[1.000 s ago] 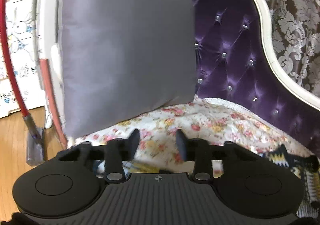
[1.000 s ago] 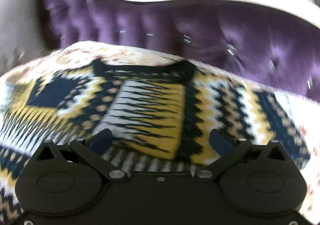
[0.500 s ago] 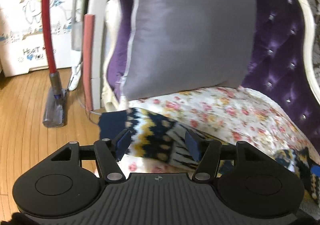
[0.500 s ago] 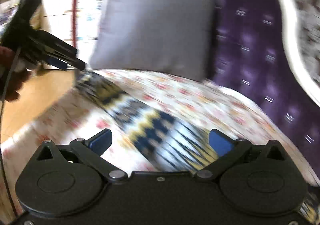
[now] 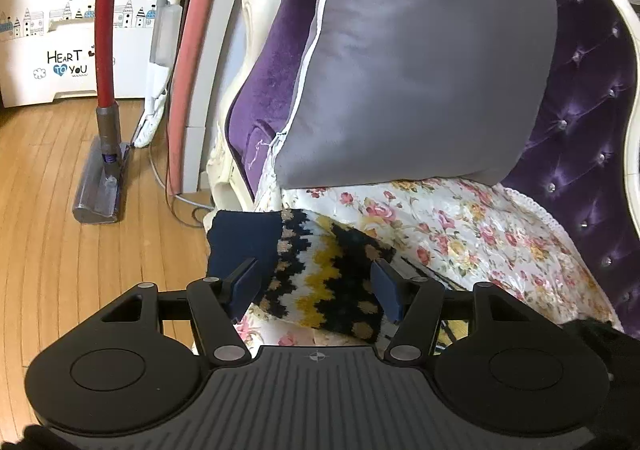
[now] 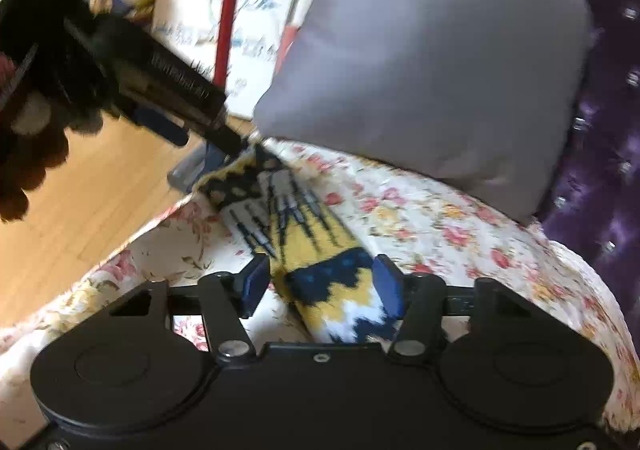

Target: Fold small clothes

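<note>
My left tongs (image 5: 316, 286) sit half open around the sweater's (image 5: 320, 270) navy cuff end at the seat's front corner; the pads flank the knit, and I cannot tell if they press it. My right tongs (image 6: 322, 286) are closing, with a bunched band of the sweater (image 6: 304, 234) between the pads, but through the blur I cannot tell if they bite yet. Only the right view shows the sweater stretched across the floral cover (image 6: 460, 234) to the left tongs (image 6: 224, 134), with my hand (image 6: 28, 138) behind. Only the left view shows the wood floor (image 5: 80, 250), the red vacuum (image 5: 105, 90), and a white box (image 5: 48, 30) reading "HEART TO YOU". The grey cushion (image 5: 420, 70) leans on the purple sofa (image 5: 592, 122).
</note>
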`<state>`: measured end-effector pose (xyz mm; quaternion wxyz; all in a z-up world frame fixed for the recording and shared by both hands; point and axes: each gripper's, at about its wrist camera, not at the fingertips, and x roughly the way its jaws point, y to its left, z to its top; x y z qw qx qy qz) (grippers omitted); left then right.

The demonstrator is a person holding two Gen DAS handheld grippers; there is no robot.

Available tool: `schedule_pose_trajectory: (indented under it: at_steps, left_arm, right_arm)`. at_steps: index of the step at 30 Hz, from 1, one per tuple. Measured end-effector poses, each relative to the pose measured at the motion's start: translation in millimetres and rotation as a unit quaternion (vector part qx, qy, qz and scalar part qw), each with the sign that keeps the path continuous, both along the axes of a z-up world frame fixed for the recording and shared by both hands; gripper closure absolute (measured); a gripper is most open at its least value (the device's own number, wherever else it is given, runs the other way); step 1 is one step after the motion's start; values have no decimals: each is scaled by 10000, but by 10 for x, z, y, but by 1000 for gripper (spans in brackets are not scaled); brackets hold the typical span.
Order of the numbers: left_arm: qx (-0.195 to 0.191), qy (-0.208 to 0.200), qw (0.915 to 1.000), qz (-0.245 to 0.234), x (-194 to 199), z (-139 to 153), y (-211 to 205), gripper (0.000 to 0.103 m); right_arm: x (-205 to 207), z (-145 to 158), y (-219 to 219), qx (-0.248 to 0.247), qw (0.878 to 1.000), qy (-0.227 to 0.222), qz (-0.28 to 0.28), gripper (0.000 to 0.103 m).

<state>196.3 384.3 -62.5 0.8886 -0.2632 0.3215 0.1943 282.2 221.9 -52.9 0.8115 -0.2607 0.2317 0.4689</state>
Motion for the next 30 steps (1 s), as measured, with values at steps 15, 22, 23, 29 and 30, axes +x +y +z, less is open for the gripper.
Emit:
schedule_pose_trajectory:
  at_steps: [15,22,23,29,30]
  left_arm:
    - [227,-732,9960,-459,-31,506,-555,44]
    - [-95,-896,9873,-1306,209,537,-1292,43]
    - [-178,-862,9853,-1464,260,509,-1432,43]
    - [-284,-537,9710,-2311,469,311,-2117,43]
    - [-262,-488,9688,-2414,526,266,-2216,43]
  right_arm:
    - [447,642,-1420,2361,9418,1406,-1935,89]
    - [181,463,-3010,3466,8273,2078,-3901,76]
    - [141,373,-3116,3324,8244,2205,-4017,76]
    - [-119,72,-3605,2896,8139,2554,-4342,40]
    - [-133,129,-3654,2919,8161,2425,-4357,40]
